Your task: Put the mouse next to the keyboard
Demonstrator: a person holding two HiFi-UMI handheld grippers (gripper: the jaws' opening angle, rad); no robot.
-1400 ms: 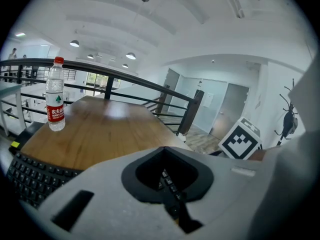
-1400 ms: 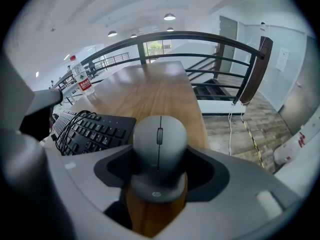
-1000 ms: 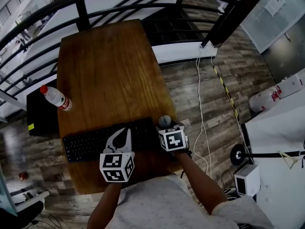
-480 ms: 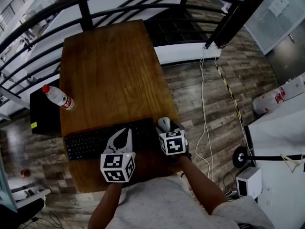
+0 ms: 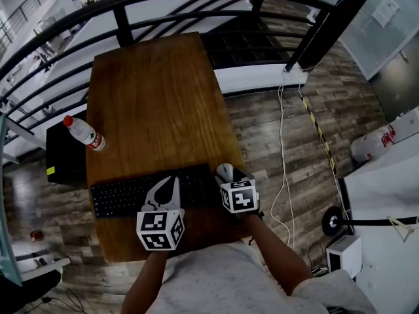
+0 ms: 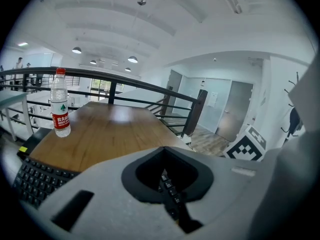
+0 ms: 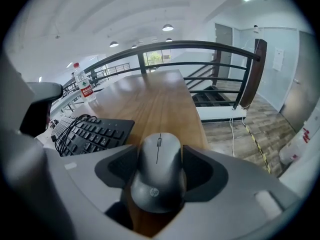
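hardly budged since a second ago: pinching mouse (image 7: pixel 158 184) in right gripper (image 7: pixel 159 156), long axis toward 12 o'clock, keyboard (image 7: pixel 95 129) just at 9; left gripper (image 6: pixel 172 196) pressed together.

A long wooden table (image 5: pixel 157 103) stands on a dark plank floor (image 5: pixel 262 129). A black metal railing (image 5: pixel 123 26) runs past the table's far end and along its left edge, ending in a thick dark post (image 5: pixel 327 25) beyond the far right corner. Round ceiling lamps (image 6: pixel 132 59) glow under a white ceiling (image 6: pixel 165 29), and a grey door (image 6: pixel 235 109) is set in the pale far wall.
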